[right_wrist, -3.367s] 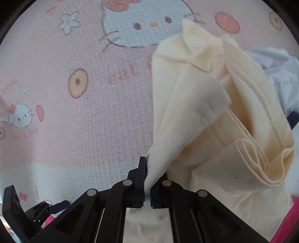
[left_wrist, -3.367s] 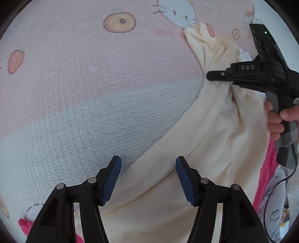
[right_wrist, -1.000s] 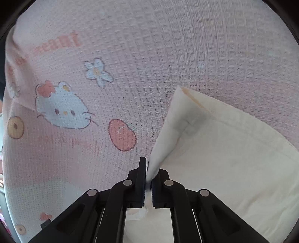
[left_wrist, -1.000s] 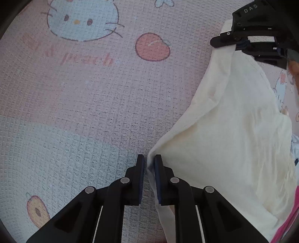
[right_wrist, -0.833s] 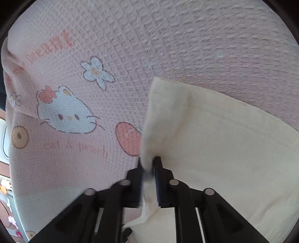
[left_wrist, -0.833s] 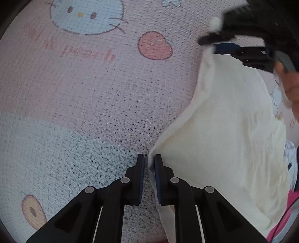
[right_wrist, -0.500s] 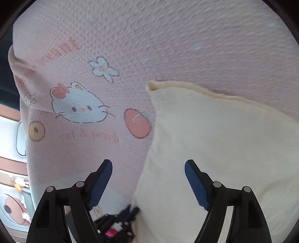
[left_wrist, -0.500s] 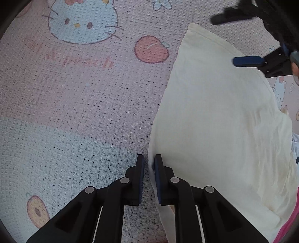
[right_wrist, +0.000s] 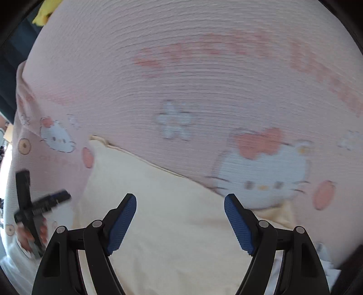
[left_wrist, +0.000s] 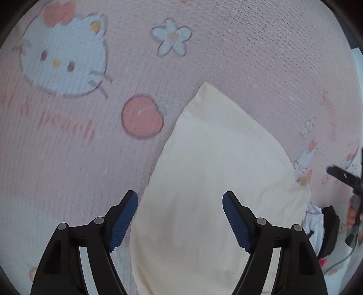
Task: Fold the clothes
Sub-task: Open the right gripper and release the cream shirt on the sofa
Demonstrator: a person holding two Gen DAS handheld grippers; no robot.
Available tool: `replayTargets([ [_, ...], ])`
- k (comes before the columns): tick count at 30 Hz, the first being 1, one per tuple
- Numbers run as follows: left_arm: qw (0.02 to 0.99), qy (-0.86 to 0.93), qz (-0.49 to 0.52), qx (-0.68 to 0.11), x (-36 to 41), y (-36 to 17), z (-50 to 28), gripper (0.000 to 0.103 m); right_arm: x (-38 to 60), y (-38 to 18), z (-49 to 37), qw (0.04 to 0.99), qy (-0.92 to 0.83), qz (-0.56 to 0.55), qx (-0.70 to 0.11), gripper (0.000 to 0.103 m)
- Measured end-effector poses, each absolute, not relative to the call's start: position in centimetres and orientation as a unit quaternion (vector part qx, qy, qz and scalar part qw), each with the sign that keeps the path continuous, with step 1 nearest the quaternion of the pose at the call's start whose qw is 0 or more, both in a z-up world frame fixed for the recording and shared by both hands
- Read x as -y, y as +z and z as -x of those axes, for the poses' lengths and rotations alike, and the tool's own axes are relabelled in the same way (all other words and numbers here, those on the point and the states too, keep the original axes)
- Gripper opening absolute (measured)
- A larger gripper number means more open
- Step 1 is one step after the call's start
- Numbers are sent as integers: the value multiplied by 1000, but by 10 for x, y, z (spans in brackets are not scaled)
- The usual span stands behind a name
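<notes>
A cream-yellow cloth lies flat and folded on the pink printed blanket. My left gripper hovers above the cloth's near left edge. Its jaws are opening, and the pads press on nothing. In the right wrist view the same cloth spreads under my right gripper, which stands open and apart from the fabric. A finger of the right gripper shows blurred at the right edge of the left wrist view, with a hand below it. The left gripper appears blurred at the left of the right wrist view.
The blanket carries cat, flower and peach prints. White clothes and a dark garment lie just beyond the cloth's right corner, near a cable. Something yellow sits past the blanket's far left edge.
Both grippers were shut on corners of the cloth and have let go. The cloth now lies flat. Both grippers rose, and the right one swung off to the right.
</notes>
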State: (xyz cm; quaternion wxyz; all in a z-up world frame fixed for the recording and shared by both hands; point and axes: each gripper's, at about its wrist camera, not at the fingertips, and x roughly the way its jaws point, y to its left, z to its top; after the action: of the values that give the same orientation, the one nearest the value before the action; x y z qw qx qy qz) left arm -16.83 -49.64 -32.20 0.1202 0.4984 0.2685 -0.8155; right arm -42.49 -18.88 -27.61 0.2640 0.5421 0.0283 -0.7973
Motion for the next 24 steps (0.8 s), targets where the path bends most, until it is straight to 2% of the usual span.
replayTargets([
  [4,121,-813,-516,-243,486,-319,205,76,141,-275,427,242,-798,-552,-18,80],
  [14,66,-821,-559,-96,368,-311,244,76,67,-308,404,217,-788,-575,22,80],
  [24,-29,-813,-580,-36,232,-308,274,76,41,-341,353,237,-773,-587,-24,80],
])
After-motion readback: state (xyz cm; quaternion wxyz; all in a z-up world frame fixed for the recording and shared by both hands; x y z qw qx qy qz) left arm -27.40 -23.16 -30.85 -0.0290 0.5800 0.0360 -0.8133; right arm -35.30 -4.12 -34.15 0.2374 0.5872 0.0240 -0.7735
